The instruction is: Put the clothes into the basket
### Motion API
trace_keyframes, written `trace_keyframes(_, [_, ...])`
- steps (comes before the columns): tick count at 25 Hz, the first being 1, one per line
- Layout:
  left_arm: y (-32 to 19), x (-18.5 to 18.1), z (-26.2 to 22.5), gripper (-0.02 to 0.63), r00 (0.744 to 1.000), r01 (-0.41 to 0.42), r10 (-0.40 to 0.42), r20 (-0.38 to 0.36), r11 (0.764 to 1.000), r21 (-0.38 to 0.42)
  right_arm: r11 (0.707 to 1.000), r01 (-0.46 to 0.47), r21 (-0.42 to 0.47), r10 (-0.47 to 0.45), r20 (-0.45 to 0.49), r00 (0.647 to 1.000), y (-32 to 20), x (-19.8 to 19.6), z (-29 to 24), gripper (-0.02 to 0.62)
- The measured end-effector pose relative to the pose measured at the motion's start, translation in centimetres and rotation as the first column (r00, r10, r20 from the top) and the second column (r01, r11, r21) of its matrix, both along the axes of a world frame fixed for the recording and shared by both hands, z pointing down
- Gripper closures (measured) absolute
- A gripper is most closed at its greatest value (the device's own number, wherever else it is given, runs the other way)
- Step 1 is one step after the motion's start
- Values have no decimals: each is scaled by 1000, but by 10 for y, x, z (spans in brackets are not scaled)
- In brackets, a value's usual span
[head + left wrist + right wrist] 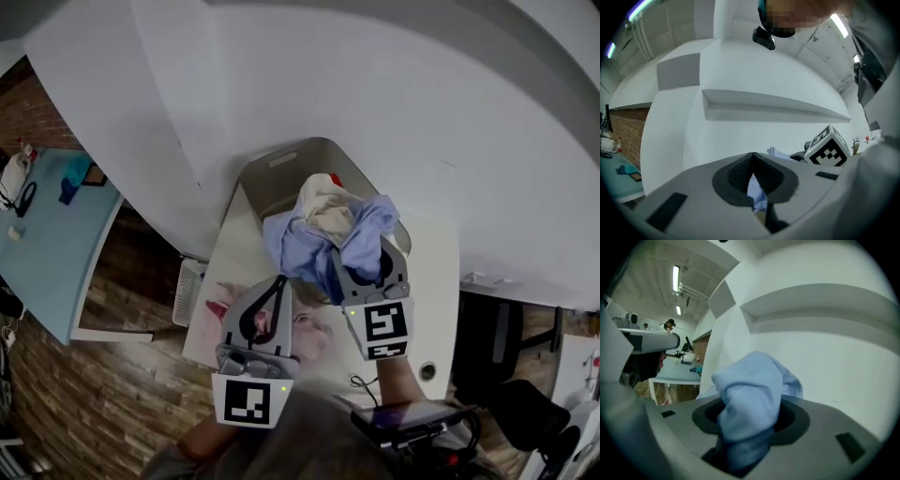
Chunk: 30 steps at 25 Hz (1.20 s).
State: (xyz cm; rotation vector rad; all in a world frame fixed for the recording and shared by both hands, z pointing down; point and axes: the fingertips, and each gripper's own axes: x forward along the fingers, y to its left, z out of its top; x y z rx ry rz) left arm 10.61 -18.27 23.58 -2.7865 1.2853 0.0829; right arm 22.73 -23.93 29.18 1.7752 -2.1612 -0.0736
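Your right tongs [361, 255] were pinching a thick wad of the blue shirt [300, 246]. The cloth bulged up between the pads and filled the gap. Your left tongs [272, 286] were pressed together on a thin sliver of the same blue cloth, with the tips meeting above it. The shirt sat bunched at the near rim of the basket [281, 161], piled against a cream garment [328, 211], and part of it hung on the worktop [436, 281] side. It read as the drop step, not finished. To do it well you needed both grips further over the basket mouth before letting go, so the loose tail cleared the rim. I'd have released the thin left pinch first, because a sliver that small can snag in the pads and drag the shirt back out, then pushed the wad down and pulled the tongs out. The shirt looked thin, limp and woven, creasing in soft folds, so it should slump wherever it's dropped. The cream piece looked thicker and crumpled. The basket was hard, smooth and grey, with rounded corners and a slot handle in the far wall. The worktop was flat white. A pink-printed cloth [314, 330] lay spread on it under your left tongs and was probably next.
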Motion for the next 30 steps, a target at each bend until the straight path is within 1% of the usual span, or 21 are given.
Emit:
trace_keyframes(1, [-3, -2, 4, 598, 1000, 5, -5, -1, 1000, -11, 999, 19, -34, -19, -7, 1000, -4, -5, 7, 335])
trace_keyframes(2, [-5, -3, 7, 598, 1000, 8, -8, -3, 1000, -21, 997, 34, -62, -34, -7, 999, -5, -8, 13, 311])
trace_keyframes(4, [-7, -5, 13, 598, 1000, 9, -9, -8, 999, -36, 993, 50, -109, -50, 3, 999, -3, -10, 23, 299])
trace_keyframes(6, [-8, -6, 18, 598, 1000, 4, -5, -15, 999, -48, 989, 53, -138, -53, 8, 999, 2, -10, 30, 295])
trace_keyframes(11, [-5, -2, 19, 598, 999, -30, 28, -23, 998, -51, 990, 38, -134, -37, 8, 999, 18, -11, 34, 295])
trace_keyframes(15, [-1, 0, 18, 598, 998, -61, 60, -25, 997, -48, 994, 14, -105, -11, 29, 1000, 32, -11, 33, 301])
trace_keyframes(16, [0, 0, 17, 598, 997, -70, 69, -26, 997, -45, 997, 8, -83, -5, 32, 999, 36, -12, 31, 309])
trace_keyframes(17, [1, 1, 15, 598, 997, -79, 78, -25, 996, -39, 999, 3, -53, -1, 35, 999, 40, -14, 28, 334])
trace_keyframes(19, [3, 2, 11, 598, 995, -100, 99, -27, 995, -21, 1000, -7, 15, 6, 41, 999, 50, -18, 20, 409])
trace_keyframes(20, [4, 2, 8, 598, 994, -110, 110, -29, 994, -11, 999, -18, 46, 15, 47, 999, 55, -20, 16, 462])
trace_keyframes(21, [6, 2, 5, 598, 992, -120, 120, -30, 993, -2, 997, -35, 72, 31, 57, 998, 60, -20, 12, 501])
trace_keyframes(23, [9, 3, 2, 598, 990, -140, 141, -33, 990, 14, 991, -82, 102, 72, 93, 993, 69, -18, 9, 559])
trace_keyframes(25, [12, 3, 0, 598, 986, -162, 163, -34, 987, 21, 988, -120, 101, 108, 123, 987, 77, -16, 11, 578])
trace_keyframes(30, [23, 0, -1, 598, 975, -220, 220, -26, 975, 30, 981, -169, 100, 153, 150, 977, 95, -24, 13, 578])
